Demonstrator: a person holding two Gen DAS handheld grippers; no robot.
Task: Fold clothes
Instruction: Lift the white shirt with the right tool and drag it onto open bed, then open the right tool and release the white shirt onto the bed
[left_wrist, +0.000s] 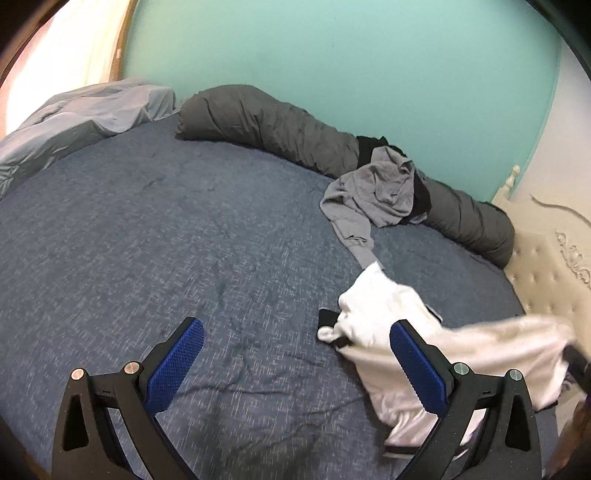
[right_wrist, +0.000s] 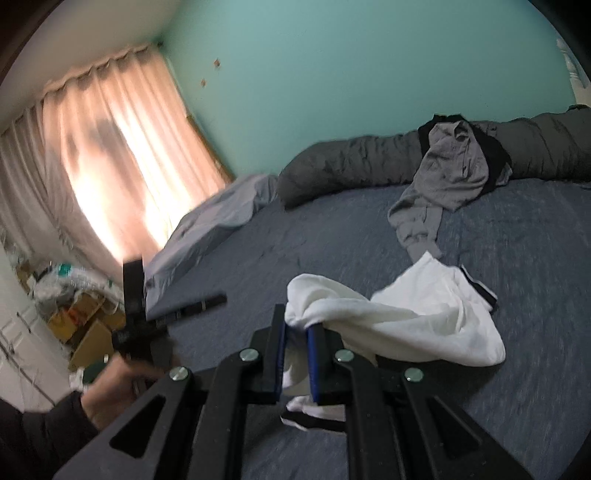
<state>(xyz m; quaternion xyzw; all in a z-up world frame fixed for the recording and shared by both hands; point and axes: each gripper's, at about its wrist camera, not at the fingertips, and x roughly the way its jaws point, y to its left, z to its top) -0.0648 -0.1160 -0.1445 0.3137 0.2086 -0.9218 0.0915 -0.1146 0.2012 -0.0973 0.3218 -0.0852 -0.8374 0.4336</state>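
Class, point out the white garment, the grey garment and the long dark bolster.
white garment (right_wrist: 424, 328), right wrist view, on its bunched middle.
grey garment (left_wrist: 380, 192), left wrist view, on its crumpled body.
dark bolster (left_wrist: 258, 118), left wrist view, on its left half.

white garment (right_wrist: 424, 325), grey top (left_wrist: 373, 192), blue heathered bedspread (left_wrist: 166, 240), teal wall (left_wrist: 332, 55)

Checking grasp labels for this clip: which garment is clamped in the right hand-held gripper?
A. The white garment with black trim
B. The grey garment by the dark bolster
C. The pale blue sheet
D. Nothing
A: in the right wrist view the right hand-held gripper has its blue pads closed on a bunch of the white garment, while the grey garment lies untouched farther back.
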